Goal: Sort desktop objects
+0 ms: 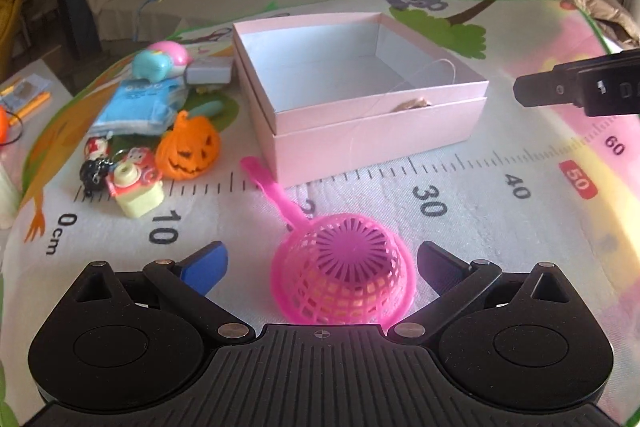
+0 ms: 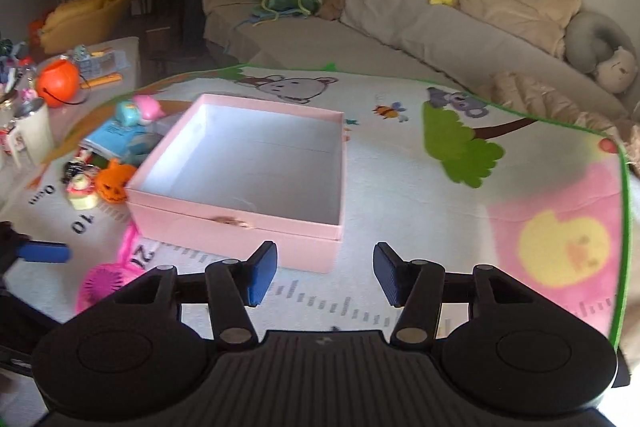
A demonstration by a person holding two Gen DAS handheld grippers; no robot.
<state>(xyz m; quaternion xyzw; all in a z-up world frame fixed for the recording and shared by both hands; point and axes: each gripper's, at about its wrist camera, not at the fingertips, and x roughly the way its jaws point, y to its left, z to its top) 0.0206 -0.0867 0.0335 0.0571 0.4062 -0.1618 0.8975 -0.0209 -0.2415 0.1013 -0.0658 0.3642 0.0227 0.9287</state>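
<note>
Between left pads: pink sieve (image 1: 344, 267), upside down on the tabletop (image 1: 500, 227), untouched.
Left hand-held gripper (image 1: 320, 267): wide open.
Right hand-held gripper (image 2: 325, 277): open, empty.
Tip: squeeze the mesh bowl gently, then lift into the box (image 1: 360, 115).

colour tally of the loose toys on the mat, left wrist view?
Pink: 2, plastic mesh strainer, round pink-topped toy
Orange: 1, plastic jack-o'-lantern pumpkin
Blue: 1, flat soft packet
Yellow-green: 1, toy camera
Total: 5
</note>
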